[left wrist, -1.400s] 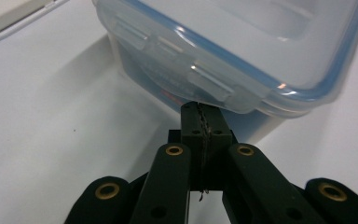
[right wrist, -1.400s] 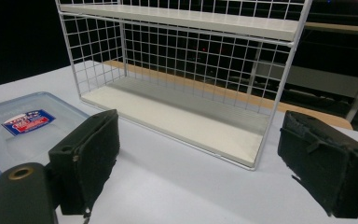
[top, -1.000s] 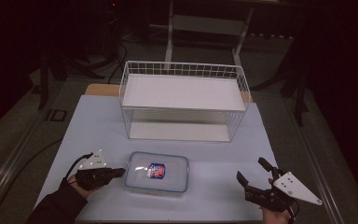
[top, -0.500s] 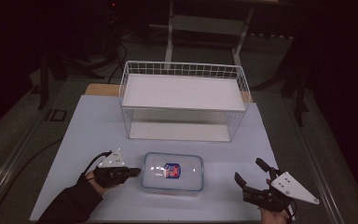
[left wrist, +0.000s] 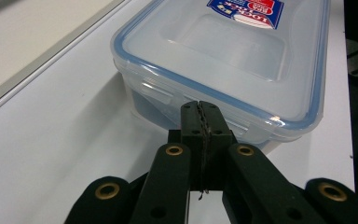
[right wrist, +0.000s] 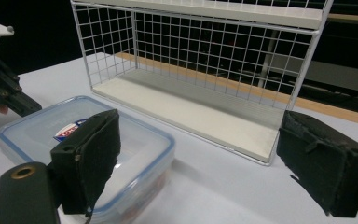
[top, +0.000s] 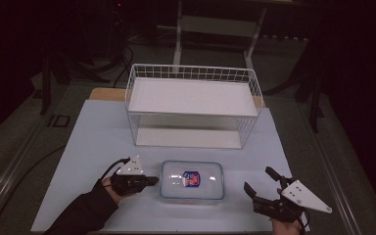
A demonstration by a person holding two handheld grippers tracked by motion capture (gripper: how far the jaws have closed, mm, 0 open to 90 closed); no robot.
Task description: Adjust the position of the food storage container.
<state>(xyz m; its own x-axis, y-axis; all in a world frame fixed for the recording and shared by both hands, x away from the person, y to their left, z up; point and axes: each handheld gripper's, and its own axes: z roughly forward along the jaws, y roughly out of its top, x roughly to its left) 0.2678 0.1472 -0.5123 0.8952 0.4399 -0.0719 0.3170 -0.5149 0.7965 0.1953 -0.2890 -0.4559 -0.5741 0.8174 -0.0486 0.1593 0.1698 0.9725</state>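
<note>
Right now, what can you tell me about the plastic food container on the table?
The food container is a clear, rectangular plastic box with rounded corners, a blue-rimmed lid snapped on by side flaps, and a red-and-blue label on top. It lies flat on the table's near edge, in front of the white wire shelf. The shut left gripper touches its short end; the open right gripper stands clear of it.

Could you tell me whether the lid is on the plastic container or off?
On. The container has its blue-rimmed lid seated flat over the rim all round. Whether the side latches are snapped down cannot be told.
</note>
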